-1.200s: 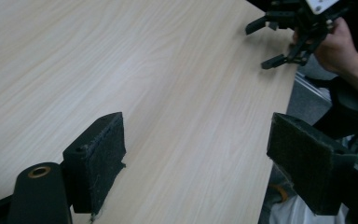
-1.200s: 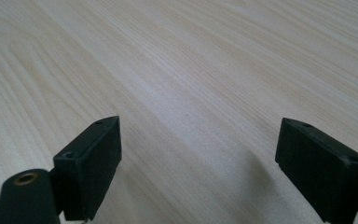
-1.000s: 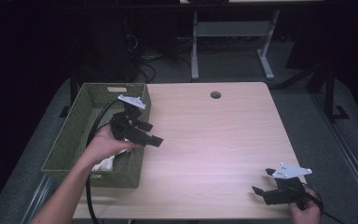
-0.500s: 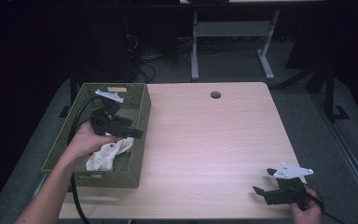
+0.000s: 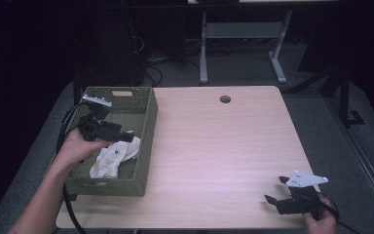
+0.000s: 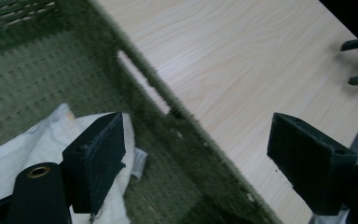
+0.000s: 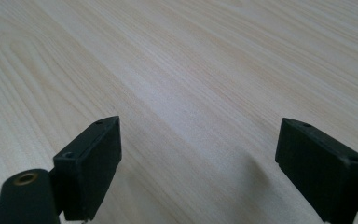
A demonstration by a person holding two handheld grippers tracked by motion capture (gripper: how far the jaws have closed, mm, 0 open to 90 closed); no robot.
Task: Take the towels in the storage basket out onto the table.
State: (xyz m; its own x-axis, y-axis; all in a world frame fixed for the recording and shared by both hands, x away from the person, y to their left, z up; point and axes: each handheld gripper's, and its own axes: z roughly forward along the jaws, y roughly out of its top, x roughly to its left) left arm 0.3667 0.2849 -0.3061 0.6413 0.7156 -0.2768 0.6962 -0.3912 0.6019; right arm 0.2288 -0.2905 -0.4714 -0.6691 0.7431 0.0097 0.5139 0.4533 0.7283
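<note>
Far left, high view: left claw point(image 5: 119, 136) hangs over the green woven basket point(image 5: 148, 122), which sits on the left part of the bench point(image 5: 224, 146). Jaws spread wide, nothing between them. White cloth point(image 5: 112, 156) lies in the basket's near half, right under and just nearer the person than the claw tips; can't tell from above whether they touch it.

Left claw view: claw point(image 6: 200, 158) released, one jaw over the cloth point(image 6: 37, 144), the other out past the basket wall point(image 6: 168, 98) over bare bench point(image 6: 242, 56). So the claw straddles the basket's bench-side wall; cloth is off to one jaw's side, not between the pads.

Cloth: white, crumpled into a loose heap w/ folds, a few small dark marks on it in the high view, a small tag-like flap at its edge in the left claw view.

Far right, high view: right claw point(image 5: 277, 190) sits low at the bench's near right corner, well apart from basket & cloth. Right claw view: claw point(image 7: 198, 163) released, jaws wide, plain wood grain between them.
</note>
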